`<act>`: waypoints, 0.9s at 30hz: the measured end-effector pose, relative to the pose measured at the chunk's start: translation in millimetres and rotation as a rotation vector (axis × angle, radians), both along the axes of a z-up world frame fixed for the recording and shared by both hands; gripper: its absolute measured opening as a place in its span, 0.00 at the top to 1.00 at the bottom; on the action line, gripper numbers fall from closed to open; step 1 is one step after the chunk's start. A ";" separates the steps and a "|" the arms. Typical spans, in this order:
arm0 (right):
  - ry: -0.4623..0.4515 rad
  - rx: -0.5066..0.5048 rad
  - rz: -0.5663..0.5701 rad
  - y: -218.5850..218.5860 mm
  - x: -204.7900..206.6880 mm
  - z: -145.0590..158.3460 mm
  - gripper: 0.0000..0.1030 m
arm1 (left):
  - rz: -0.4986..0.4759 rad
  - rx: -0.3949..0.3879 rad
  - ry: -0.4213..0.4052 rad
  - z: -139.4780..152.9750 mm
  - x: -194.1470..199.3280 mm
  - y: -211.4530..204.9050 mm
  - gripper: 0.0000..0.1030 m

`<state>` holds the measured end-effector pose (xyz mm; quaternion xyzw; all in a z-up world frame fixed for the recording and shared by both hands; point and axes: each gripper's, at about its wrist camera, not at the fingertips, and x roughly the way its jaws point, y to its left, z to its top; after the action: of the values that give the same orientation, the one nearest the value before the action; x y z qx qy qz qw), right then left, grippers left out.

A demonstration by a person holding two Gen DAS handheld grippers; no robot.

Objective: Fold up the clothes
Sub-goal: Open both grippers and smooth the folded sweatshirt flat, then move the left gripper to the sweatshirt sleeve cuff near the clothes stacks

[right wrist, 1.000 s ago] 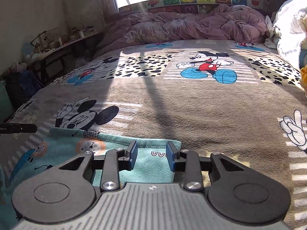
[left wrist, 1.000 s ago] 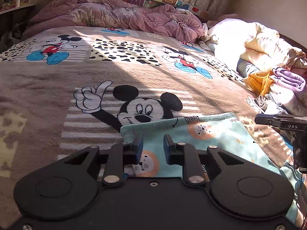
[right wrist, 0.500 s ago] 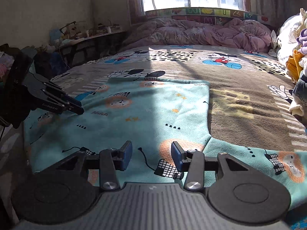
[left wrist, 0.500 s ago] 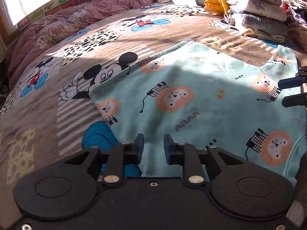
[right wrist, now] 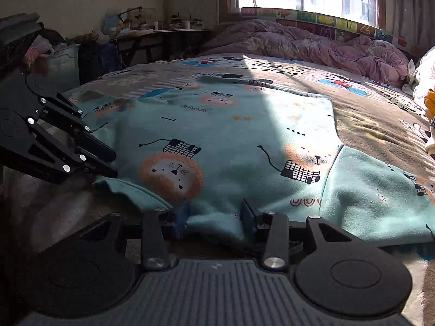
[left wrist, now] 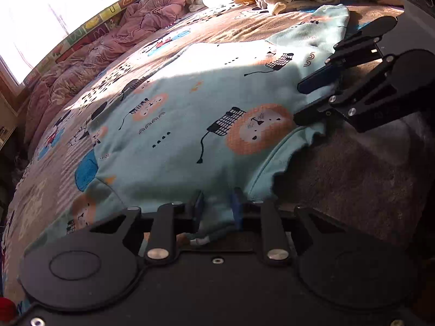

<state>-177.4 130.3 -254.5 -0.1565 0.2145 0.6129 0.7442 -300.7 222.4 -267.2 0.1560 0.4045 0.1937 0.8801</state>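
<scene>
While the teal lion-print top (left wrist: 190, 125) lies flat on the Mickey blanket (right wrist: 367, 114), both the left gripper (left wrist: 216, 209) and the right gripper (right wrist: 214, 214) have parted fingers around its near neckline, probably to lift it for folding.

Shirt (left wrist: 190, 125) lies on blanket (left wrist: 353, 168), quilt (right wrist: 312, 46) behind.

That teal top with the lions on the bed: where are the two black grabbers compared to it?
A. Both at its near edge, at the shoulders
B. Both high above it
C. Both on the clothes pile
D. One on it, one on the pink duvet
A: the left gripper and right gripper each have folds of the teal top between their fingers at its near edge.
</scene>
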 end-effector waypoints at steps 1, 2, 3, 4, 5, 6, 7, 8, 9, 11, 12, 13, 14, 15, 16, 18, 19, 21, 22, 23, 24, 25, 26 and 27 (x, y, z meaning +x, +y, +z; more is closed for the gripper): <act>-0.010 -0.011 -0.004 1.5 -3.6 1.6 0.58 | 0.011 -0.013 0.003 4.4 3.2 3.4 0.79; -0.025 -0.001 -0.013 -1.1 -7.5 7.2 0.59 | 0.054 -0.057 -0.020 11.9 4.0 9.5 0.78; -0.042 0.015 -0.022 -4.8 -11.4 13.4 0.60 | 0.126 -0.124 -0.084 22.0 1.0 16.6 0.77; -0.063 0.055 -0.032 -12.6 -15.9 17.9 0.60 | 0.156 -0.154 -0.114 24.7 -1.2 18.2 0.68; -0.056 0.029 -0.044 -12.1 -16.6 14.8 0.59 | 0.190 -0.182 -0.095 19.8 0.0 18.6 0.60; -0.043 -0.014 -0.057 -9.4 -16.2 9.9 0.58 | 0.215 -0.212 -0.047 10.4 3.3 18.9 0.60; -0.034 -0.023 -0.058 -9.6 -15.7 7.9 0.57 | 0.221 -0.214 -0.055 10.8 2.9 18.8 0.59; -0.026 -0.024 -0.057 -10.6 -15.0 6.6 0.56 | 0.227 -0.218 -0.061 11.9 2.8 18.9 0.59; -0.018 -0.026 -0.055 -11.5 -14.4 5.4 0.56 | 0.242 -0.234 -0.050 18.8 6.0 21.1 0.59; -0.036 -0.024 -0.060 -17.0 -18.5 13.6 0.56 | 0.251 -0.242 -0.038 34.7 11.2 21.7 0.59; -0.030 -0.001 -0.069 -24.4 -20.2 16.6 0.56 | 0.231 -0.221 -0.047 45.1 12.2 16.8 0.59; 0.002 0.015 -0.086 -31.8 -18.3 18.1 0.56 | 0.203 -0.206 -0.051 56.0 14.7 11.6 0.58; 0.040 0.029 -0.103 -38.9 -15.6 19.1 0.56 | 0.181 -0.190 -0.054 67.3 19.7 8.0 0.56; 0.092 0.050 -0.137 -46.8 -7.5 17.9 0.56 | 0.159 -0.173 -0.057 78.7 24.9 4.4 0.56; 0.148 0.072 -0.175 -54.9 1.8 16.2 0.56 | 0.145 -0.155 -0.062 91.1 31.8 0.4 0.56; 0.259 0.116 -0.250 -71.1 20.4 12.7 0.56 | 0.120 -0.139 -0.058 118.0 49.6 -7.4 0.53; 0.315 0.138 -0.288 -79.2 29.7 11.0 0.56 | 0.099 -0.135 -0.053 131.1 59.8 -12.5 0.49; 0.427 0.183 -0.363 -95.4 48.4 7.5 0.56 | 0.040 -0.138 -0.063 154.2 79.5 -25.2 0.42; 0.483 0.205 -0.401 -103.5 57.7 5.8 0.55 | 0.007 -0.147 -0.063 162.1 89.5 -31.9 0.38; 0.539 0.227 -0.438 -111.6 67.0 4.0 0.54 | -0.032 -0.151 -0.057 167.7 99.9 -39.1 0.37; 0.594 0.249 -0.476 -119.7 76.3 2.3 0.53 | -0.073 -0.144 -0.063 172.2 112.0 -47.3 0.37; 0.627 0.248 -0.510 -126.7 82.8 -3.4 0.53 | -0.109 -0.138 -0.073 174.3 124.1 -53.9 0.37; 0.640 0.241 -0.529 -130.5 85.4 -8.4 0.53 | -0.140 -0.138 -0.074 173.2 139.5 -60.9 0.37; 0.640 0.232 -0.531 -132.0 85.8 -12.6 0.53 | -0.170 -0.137 -0.075 172.0 155.0 -67.9 0.37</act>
<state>-91.6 -1.6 -267.1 0.1867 0.3972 0.4377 0.7847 -145.7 154.5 -95.2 0.1220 0.3688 0.0958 0.9165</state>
